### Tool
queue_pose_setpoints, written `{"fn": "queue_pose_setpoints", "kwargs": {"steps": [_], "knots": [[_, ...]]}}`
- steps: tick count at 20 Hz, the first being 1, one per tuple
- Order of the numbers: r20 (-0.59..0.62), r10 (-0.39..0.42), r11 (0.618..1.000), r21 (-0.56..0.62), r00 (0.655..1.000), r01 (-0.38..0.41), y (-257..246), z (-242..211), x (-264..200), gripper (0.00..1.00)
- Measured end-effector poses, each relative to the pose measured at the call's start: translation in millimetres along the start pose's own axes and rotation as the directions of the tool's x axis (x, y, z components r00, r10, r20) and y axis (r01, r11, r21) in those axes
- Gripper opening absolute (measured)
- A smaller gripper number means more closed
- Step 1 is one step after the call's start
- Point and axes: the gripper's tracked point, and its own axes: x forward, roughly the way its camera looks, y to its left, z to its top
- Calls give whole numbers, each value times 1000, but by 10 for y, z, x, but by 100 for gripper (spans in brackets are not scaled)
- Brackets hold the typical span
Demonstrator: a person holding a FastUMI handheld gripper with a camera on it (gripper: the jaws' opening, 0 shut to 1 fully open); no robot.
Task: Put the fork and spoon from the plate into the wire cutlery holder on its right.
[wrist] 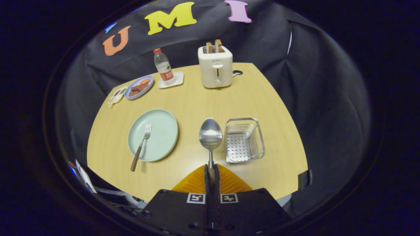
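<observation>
The wooden worktop [197, 98] carries a white toaster [215, 69] at the far side. Nearer, a pale green plate [160, 126] holds the fork [141, 144], its handle hanging over the near rim. Right of it sits the wire cutlery holder [244, 141]. The claw [211, 172] is clamped on the spoon [210, 136], bowl up, between plate and holder.

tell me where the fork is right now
In the gripper view the fork lies on the pale green plate, handle over its near rim, left of the spoon held in the shut gripper and the wire cutlery holder.
</observation>
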Motion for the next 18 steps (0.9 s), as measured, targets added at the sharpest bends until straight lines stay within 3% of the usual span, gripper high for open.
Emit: {"fn": "queue_pose_setpoints", "kwargs": {"steps": [4,8,18], "knots": [[-26,-47,999,-8,999,47,-326,59,-67,2],[-82,-31,999,10,996,32,-405,129,-87,3],[-39,-37,999,16,999,38,-398,375,-22,4]]}}
